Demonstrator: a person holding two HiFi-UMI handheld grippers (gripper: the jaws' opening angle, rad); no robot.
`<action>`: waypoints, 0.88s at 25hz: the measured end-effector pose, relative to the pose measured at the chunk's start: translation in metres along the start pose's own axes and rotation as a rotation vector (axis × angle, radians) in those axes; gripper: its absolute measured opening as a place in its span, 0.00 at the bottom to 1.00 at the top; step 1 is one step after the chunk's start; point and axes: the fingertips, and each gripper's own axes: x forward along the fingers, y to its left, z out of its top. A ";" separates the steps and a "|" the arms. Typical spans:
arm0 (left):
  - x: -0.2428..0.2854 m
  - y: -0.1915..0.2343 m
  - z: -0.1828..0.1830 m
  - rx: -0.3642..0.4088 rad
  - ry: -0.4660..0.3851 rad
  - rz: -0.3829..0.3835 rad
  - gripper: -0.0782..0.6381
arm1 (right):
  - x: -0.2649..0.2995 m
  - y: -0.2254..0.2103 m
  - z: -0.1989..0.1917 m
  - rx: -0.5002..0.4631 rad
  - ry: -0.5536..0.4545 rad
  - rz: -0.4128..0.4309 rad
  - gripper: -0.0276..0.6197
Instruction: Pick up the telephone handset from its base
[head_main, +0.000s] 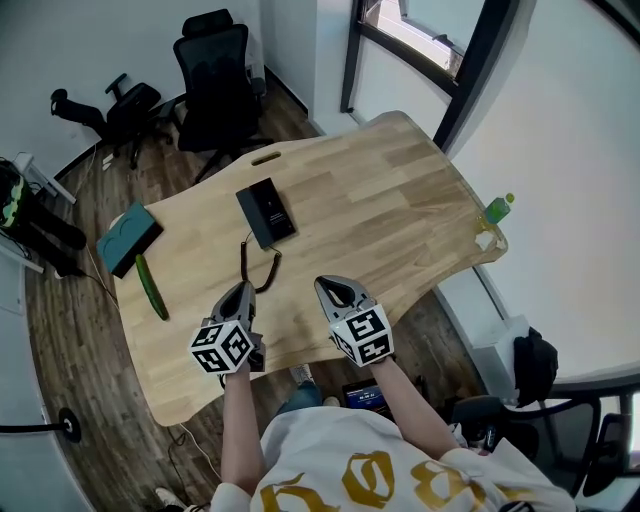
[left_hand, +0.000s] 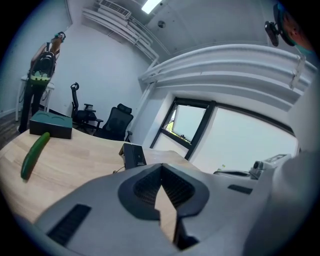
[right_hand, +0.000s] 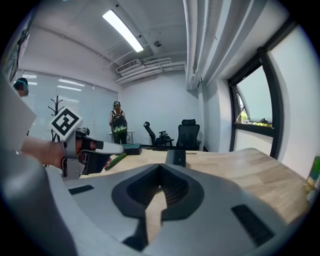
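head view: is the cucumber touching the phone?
No, the cucumber lies near the teal box, clearly apart from the telephone.

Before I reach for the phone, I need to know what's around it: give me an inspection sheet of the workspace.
Surface: wooden table, curved edges.
Job's things: black telephone lying flat mid-table, untouched.
Clutter: cucumber and teal box at the left; green bottle at the right edge.
Grippers: left gripper and right gripper both shut, empty, short of the telephone.
Cables: coiled cord loops from the telephone toward the grippers.
Surroundings: office chairs beyond the table, window.
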 end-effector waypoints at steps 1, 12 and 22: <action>0.009 0.005 0.003 -0.002 0.007 -0.003 0.12 | 0.009 -0.006 0.001 0.005 0.006 -0.005 0.05; 0.087 0.070 0.035 -0.051 0.039 -0.016 0.12 | 0.092 -0.039 0.009 0.044 0.063 -0.042 0.05; 0.118 0.082 0.048 -0.040 0.053 -0.040 0.12 | 0.110 -0.055 0.022 0.103 0.024 -0.064 0.05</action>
